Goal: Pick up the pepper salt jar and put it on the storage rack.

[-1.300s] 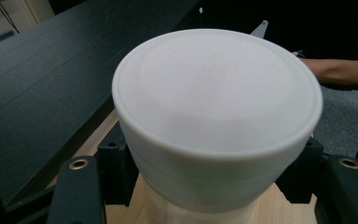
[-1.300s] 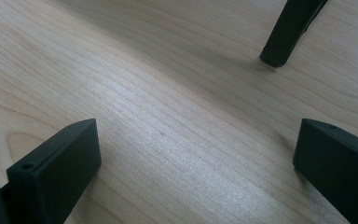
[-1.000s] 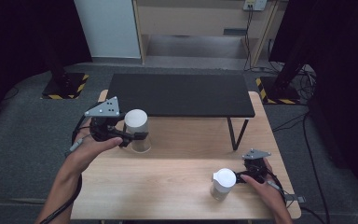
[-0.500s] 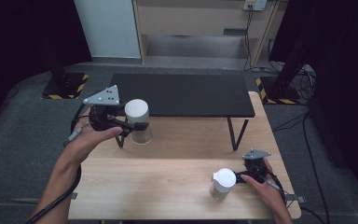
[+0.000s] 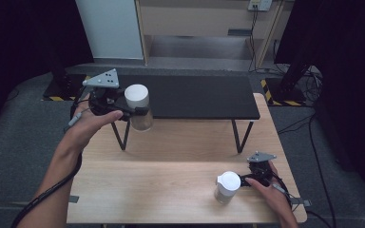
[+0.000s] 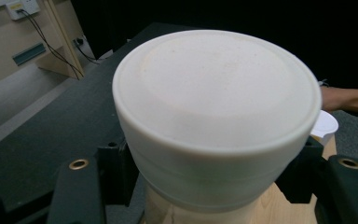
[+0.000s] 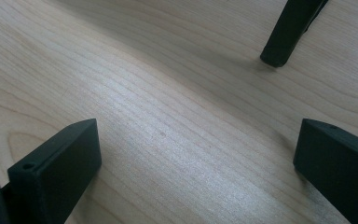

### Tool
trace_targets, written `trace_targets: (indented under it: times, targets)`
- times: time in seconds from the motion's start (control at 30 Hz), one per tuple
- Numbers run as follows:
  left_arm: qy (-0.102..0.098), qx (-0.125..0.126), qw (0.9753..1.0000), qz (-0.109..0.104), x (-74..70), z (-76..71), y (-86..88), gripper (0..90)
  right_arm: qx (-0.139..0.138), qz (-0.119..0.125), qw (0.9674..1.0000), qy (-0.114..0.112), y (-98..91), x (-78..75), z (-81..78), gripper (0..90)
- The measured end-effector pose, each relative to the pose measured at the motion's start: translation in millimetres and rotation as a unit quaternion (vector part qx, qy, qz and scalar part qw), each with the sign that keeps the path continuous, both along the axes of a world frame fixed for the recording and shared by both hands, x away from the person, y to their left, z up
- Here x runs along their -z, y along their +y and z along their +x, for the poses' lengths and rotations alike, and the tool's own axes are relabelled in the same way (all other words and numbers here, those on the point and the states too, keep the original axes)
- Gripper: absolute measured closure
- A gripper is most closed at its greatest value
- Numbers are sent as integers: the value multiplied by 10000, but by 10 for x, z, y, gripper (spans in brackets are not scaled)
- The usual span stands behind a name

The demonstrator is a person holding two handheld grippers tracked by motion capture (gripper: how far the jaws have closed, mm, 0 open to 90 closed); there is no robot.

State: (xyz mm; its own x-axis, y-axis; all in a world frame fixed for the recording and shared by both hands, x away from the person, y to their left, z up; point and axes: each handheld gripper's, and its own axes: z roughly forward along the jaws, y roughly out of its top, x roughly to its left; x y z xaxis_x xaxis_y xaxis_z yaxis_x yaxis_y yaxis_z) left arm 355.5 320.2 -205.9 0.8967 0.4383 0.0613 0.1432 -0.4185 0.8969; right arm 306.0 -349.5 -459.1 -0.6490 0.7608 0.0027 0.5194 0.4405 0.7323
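Held jar: the left gripper is clamped on a white-lidded clear jar, held in the air at the front edge of the black shelf, near its left end.
Grip: jaws press just beneath the lid; the smooth wall could slide down through them if the gripper tilts.
Clearance: the jar's base may knock the shelf edge on the way over.
Second jar: a matching jar stands on the wooden table, well in front of the shelf's right leg.
Right gripper: jaws spread wide and empty, just beside the second jar; a stray nudge could topple it.

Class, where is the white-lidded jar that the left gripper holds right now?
In the high view, the white-lidded jar is at the table's far left, clamped in the left gripper and lifted beside the black shelf's left front edge.
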Motion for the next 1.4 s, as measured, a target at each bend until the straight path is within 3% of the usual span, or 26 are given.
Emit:
trace_targets:
  times: [0.43, 0.7, 0.9, 1.2, 1.4]
  targets:
    - [-25, -112, 9999, 17, -81, 333, -11, 338, 3, -1, 10000, -1, 0, 0, 0, 14]
    - [70, -171, 9998, 87, -27, 522, -30, 338, 0, -1, 10000, -5, 0, 1, 0, 14]
    - [102, -217, 9997, -11, 10, 589, -13, 338, 0, -1, 10000, -5, 0, 1, -1, 14]
    - [181, -272, 9995, 56, 38, 666, -24, 338, 1, 0, 10000, -2, 1, 0, -1, 14]
    - [189, -293, 9994, -32, 79, 676, -14, 337, 1, -2, 10000, -3, 1, 0, -1, 14]
